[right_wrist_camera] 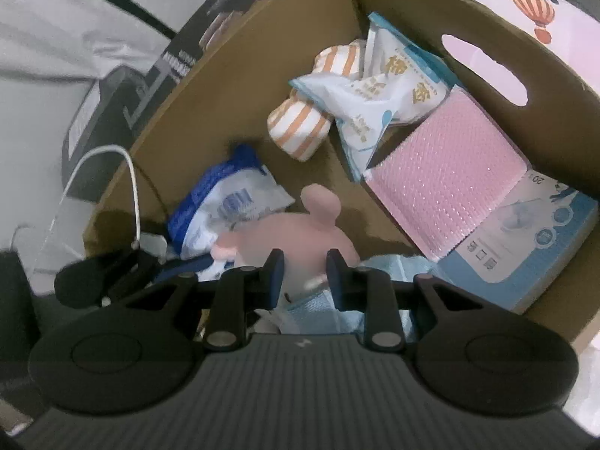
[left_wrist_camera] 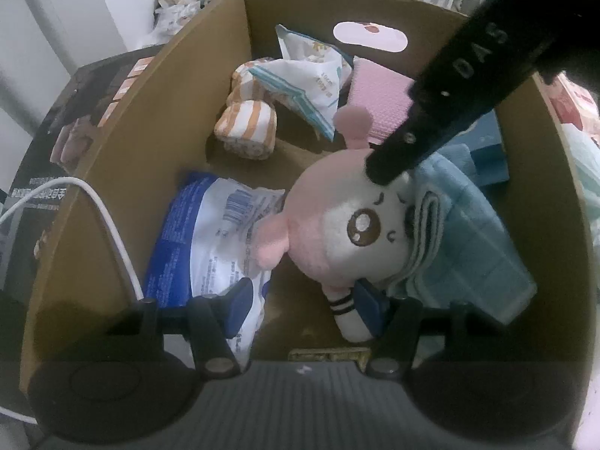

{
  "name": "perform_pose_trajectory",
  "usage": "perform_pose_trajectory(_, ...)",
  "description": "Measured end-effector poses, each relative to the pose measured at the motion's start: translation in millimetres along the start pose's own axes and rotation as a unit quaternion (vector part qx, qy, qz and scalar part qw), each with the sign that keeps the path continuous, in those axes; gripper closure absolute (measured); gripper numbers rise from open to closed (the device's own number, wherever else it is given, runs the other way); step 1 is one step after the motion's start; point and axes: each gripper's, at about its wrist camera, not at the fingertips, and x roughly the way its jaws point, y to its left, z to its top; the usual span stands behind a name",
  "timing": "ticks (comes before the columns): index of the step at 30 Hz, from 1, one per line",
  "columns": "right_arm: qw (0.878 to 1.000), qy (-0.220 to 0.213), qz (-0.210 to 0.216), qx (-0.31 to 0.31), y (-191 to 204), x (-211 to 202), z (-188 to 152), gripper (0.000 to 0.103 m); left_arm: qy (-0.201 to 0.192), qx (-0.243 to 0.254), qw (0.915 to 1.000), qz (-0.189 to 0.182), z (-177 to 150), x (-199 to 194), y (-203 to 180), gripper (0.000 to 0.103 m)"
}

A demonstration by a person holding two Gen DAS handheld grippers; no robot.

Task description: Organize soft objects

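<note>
A pink and white plush toy lies inside the cardboard box, partly on a folded light blue towel. My left gripper is open low in the box, one finger by the plush's striped leg. My right gripper comes down from the upper right in the left wrist view; its fingers touch the top of the plush's head. In the right wrist view its jaws stand narrowly apart around the plush. Whether they grip it is unclear.
The box also holds a striped orange and white rolled towel, a white and blue packet, a blue and white bag and a pink cloth pack. A black box and white cable lie left outside.
</note>
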Motion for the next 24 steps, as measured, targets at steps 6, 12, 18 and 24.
perform_pose_trajectory(6, 1.000, 0.015, -0.024, -0.008, -2.9, -6.7, -5.0, 0.079, -0.004, -0.006, 1.0000, 0.003, 0.9, 1.9, 4.9, 0.041)
perform_pose_trajectory(12, 0.994, 0.056, -0.080, -0.047, 1.2, -1.9, -14.7, 0.079, -0.009, -0.021, 0.9997, 0.006, 5.5, 0.2, 12.0, 0.042)
perform_pose_trajectory(18, 0.986, 0.082, -0.109, -0.098, 12.7, 9.2, -19.1, 0.078, -0.016, -0.027, 0.9995, 0.008, 7.3, -1.7, 13.6, 0.042)
perform_pose_trajectory(24, 0.976, 0.115, -0.123, -0.139, 17.4, 26.0, -23.8, 0.077, -0.020, -0.028, 0.9994, 0.008, 6.5, -4.3, 15.7, 0.042)
